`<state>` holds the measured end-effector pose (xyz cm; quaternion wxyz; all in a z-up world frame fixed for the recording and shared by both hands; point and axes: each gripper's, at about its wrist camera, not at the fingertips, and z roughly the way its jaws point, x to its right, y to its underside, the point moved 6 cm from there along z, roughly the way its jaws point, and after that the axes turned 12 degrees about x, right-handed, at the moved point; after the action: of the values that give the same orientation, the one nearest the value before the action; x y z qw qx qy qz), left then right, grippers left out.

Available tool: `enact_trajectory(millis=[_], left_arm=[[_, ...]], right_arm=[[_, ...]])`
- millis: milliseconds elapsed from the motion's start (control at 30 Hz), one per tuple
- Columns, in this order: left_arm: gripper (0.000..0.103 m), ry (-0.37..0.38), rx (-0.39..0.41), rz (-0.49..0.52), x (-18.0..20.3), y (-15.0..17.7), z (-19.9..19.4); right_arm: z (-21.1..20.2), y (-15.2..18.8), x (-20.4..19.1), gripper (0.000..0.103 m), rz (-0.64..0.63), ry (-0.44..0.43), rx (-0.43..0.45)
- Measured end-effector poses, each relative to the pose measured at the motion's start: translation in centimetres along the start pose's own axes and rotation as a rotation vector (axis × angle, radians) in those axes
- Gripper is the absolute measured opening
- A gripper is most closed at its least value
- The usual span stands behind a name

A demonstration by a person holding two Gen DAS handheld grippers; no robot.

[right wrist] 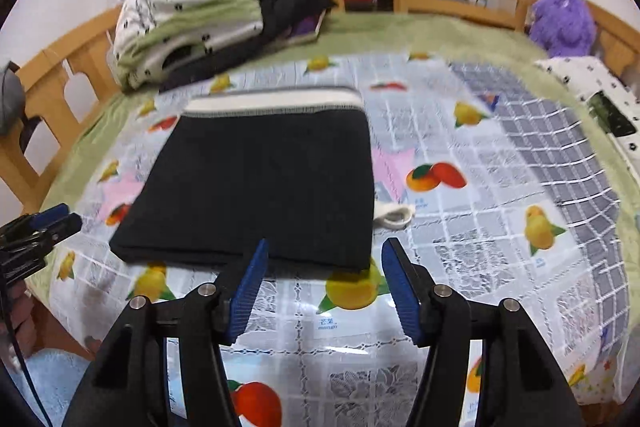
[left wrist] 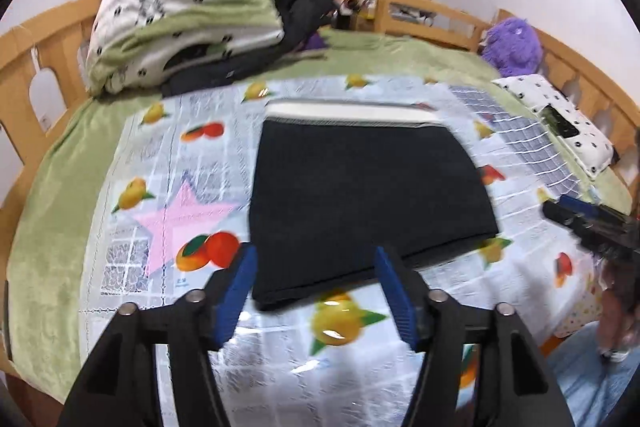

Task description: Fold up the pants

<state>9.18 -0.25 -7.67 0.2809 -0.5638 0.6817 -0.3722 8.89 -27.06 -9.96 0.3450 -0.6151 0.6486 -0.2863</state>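
Lying folded, pants (left wrist: 360, 195) mid-cloth (left wrist: 168, 147)

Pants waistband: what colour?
White, with thin grey edging, on black pants; waistband is clearest in the right wrist view.

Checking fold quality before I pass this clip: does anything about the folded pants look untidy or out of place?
Mostly neat: the black pants lie in a flat rectangle. One oddity: a small white piece of fabric pokes out beside their right edge in the right wrist view.

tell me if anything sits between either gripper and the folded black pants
Nothing visible does. The left gripper and right gripper both hang open just short of the near edge of the black pants, with only bare fruit-print tablecloth below. A small white cloth piece lies off to the pants' right side.
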Motion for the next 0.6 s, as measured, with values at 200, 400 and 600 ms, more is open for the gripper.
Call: enact_trajectory(millis=[200,400,600], left_arm=[[0.073,0.089,0.032,-0.107,2.3,-0.4,-2.8],[0.073,0.014,0.021,-0.154,1.2,1.1,-3.9],[0.073,-0.067,0.066,-0.152,0.6,1.3,-5.3]], right_arm=[[-2.8,0.5,-0.6,0.073,-0.021,0.055,0.016],[-5.4,1.0,-1.4,0.099,0.013,0.051,0.052],[-6.3,0.8,-3.0,0.099,-0.030,0.070,0.051]])
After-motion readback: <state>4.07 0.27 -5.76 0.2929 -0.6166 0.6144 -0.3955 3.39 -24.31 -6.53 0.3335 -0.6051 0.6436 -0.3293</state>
